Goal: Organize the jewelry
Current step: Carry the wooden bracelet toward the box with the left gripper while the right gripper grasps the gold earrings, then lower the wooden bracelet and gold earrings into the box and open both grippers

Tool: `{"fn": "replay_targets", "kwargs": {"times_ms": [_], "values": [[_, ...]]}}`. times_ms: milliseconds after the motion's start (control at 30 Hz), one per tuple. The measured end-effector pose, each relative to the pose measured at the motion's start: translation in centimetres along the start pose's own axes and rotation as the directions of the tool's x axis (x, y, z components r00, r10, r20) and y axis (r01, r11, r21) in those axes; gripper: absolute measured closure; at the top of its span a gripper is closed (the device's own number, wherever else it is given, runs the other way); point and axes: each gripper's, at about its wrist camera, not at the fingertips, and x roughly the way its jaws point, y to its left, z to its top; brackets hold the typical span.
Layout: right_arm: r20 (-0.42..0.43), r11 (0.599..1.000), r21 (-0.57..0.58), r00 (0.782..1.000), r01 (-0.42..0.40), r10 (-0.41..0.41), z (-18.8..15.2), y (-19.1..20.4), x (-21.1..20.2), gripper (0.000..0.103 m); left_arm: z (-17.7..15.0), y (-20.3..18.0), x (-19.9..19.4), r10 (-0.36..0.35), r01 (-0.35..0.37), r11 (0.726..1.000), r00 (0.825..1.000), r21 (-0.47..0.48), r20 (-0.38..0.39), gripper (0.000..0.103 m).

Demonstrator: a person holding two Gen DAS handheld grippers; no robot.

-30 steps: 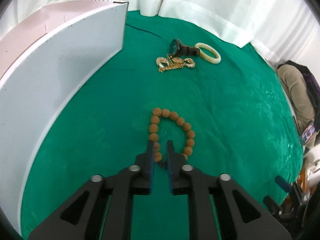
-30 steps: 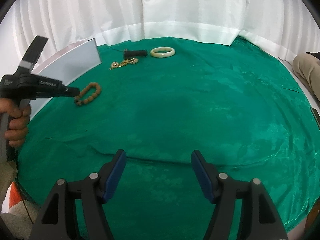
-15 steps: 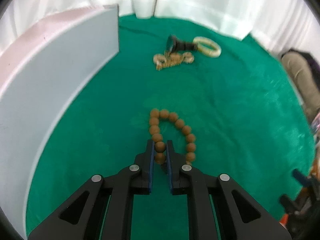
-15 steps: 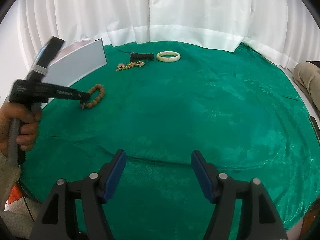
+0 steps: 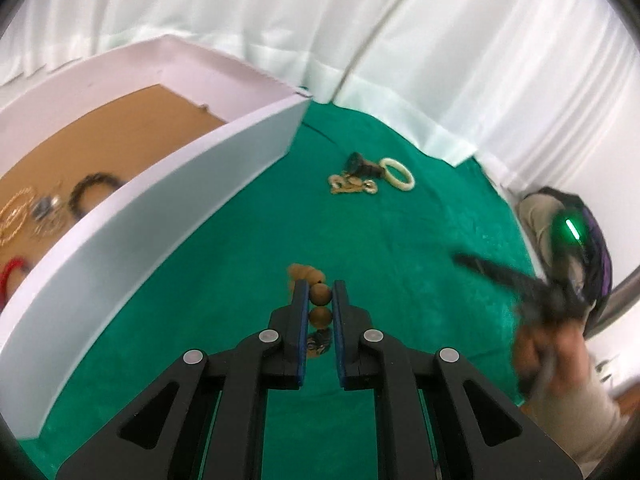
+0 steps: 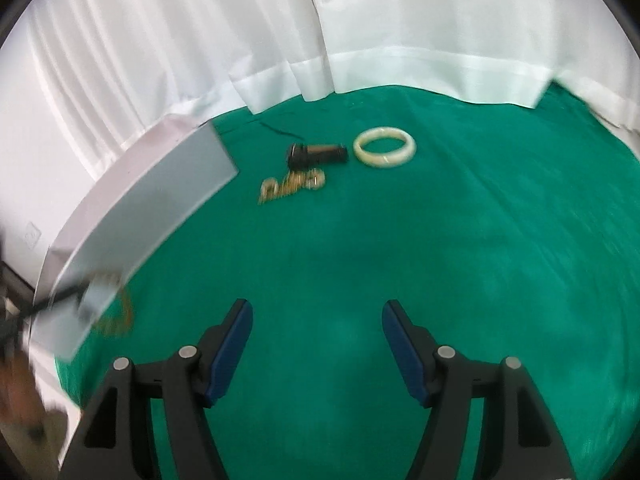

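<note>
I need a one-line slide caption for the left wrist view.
Left gripper shut on a brown bead bracelet, lifted off the green cloth beside the white box.

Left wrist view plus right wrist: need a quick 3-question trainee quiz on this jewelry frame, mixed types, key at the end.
1. True or false: the left gripper is shut on the wooden bead bracelet.
2. Multiple choice: what lies on the green cloth right beside the cream bangle? A) a dark cylindrical piece B) a red cord C) a silver spoon
3. Fill in: the right gripper is ____ and holds nothing.

Key: 1 true; 2 A; 3 open. The beads sit pinched between the blue pads, while the white box already holds several pieces.
</note>
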Motion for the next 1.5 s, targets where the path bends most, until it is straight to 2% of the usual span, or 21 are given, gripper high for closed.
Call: {"fn": "replay_targets", "kwargs": {"times_ms": [33, 67, 133, 267, 300, 367, 400, 500, 533, 567, 600, 700, 833, 967, 1100, 1267, 1433, 1500], "values": [[-0.03, 1.0, 0.004, 0.999, -0.029, 0.029, 2.0, 0.2, 1.9, 0.039, -0.2, 0.5, -0.3, 0.002, -0.001, 1.0, 1.0, -0.009, 0.002, 0.094], [-0.057, 0.999, 0.009, 0.997, -0.054, 0.054, 3.3, 0.4, 3.4, 0.052, -0.5, 1.0, -0.5, 0.007, -0.007, 1.0, 1.0, -0.018, 0.003, 0.094], [-0.115, 0.995, 0.058, 0.99, -0.077, 0.083, 6.5, 0.5, 7.5, 0.06, -0.7, 1.7, -0.9, 0.015, -0.015, 1.0, 1.0, -0.027, 0.007, 0.094], [-0.149, 0.989, 0.142, 0.989, 0.03, -0.009, 10.1, 0.3, 12.9, 0.058, -1.0, 2.6, -1.7, 0.027, -0.026, 0.999, 1.0, -0.037, 0.014, 0.094], [-0.155, 0.987, 0.145, 0.987, 0.069, -0.046, 10.8, 0.5, 14.1, 0.058, -1.1, 2.9, -1.9, 0.028, -0.027, 0.999, 0.999, -0.041, 0.016, 0.094], [-0.175, 0.986, 0.137, 0.982, 0.089, -0.065, 11.4, 1.3, 15.6, 0.054, -1.3, 3.6, -2.3, 0.03, -0.029, 0.998, 0.999, -0.054, 0.018, 0.094], [-0.157, 0.988, 0.103, 0.983, 0.115, -0.098, 11.7, 2.2, 16.0, 0.054, -1.4, 4.0, -2.3, 0.028, -0.027, 0.998, 0.999, -0.061, 0.016, 0.094], [-0.175, 0.988, 0.007, 0.973, 0.155, -0.151, 11.9, 4.3, 17.1, 0.053, -1.6, 4.6, -2.1, 0.022, -0.022, 0.997, 1.0, -0.077, 0.008, 0.094], [-0.181, 0.985, -0.058, 0.968, 0.165, -0.173, 11.7, 5.3, 17.3, 0.06, -1.7, 4.7, -2.0, 0.02, -0.019, 0.997, 1.0, -0.08, 0.006, 0.094], [-0.186, 0.979, -0.102, 0.964, 0.175, -0.191, 11.7, 5.8, 17.7, 0.073, -1.8, 4.9, -2.2, 0.017, -0.016, 0.997, 1.0, -0.082, 0.007, 0.094], [-0.194, 0.973, -0.151, 0.96, 0.175, -0.203, 11.4, 6.6, 17.7, 0.074, -1.9, 4.9, -2.3, 0.013, -0.013, 0.996, 1.0, -0.084, 0.008, 0.094], [-0.213, 0.99, -0.1, 0.97, 0.098, -0.118, 11.0, 6.7, 16.0, 0.074, -2.0, 5.0, -2.8, 0.011, -0.009, 0.997, 1.0, -0.082, 0.02, 0.094], [-0.17, 0.998, -0.07, 0.985, -0.003, -0.009, 10.5, 7.2, 11.1, 0.074, -2.0, 5.2, -3.5, 0.006, -0.003, 0.996, 0.999, -0.087, 0.031, 0.094], [-0.134, 0.994, -0.059, 0.988, -0.088, 0.08, 10.5, 8.2, 6.4, 0.074, -1.7, 4.9, -4.4, -0.015, 0.019, 0.996, 0.999, -0.089, 0.04, 0.094], [-0.109, 0.986, -0.077, 0.984, -0.148, 0.14, 10.9, 8.9, 1.9, 0.074, -1.1, 4.3, -6.1, -0.06, 0.064, 0.993, 0.997, -0.096, 0.046, 0.094], [-0.079, 0.967, -0.158, 0.978, -0.202, 0.192, 11.0, 12.4, -2.2, 0.074, 0.5, 4.1, -10.1, -0.124, 0.132, 0.986, 0.989, -0.104, 0.076, 0.094], [-0.03, 0.931, -0.233, 0.959, -0.28, 0.281, 13.4, 17.7, -4.4, 0.074, 3.6, 6.4, -15.7, -0.096, 0.117, 0.986, 0.981, -0.118, 0.167, 0.094], [-0.013, 0.917, -0.255, 0.95, -0.305, 0.313, 14.6, 19.9, -4.6, 0.074, 5.0, 7.9, -17.6, -0.052, 0.079, 0.989, 0.978, -0.128, 0.202, 0.094]]}}
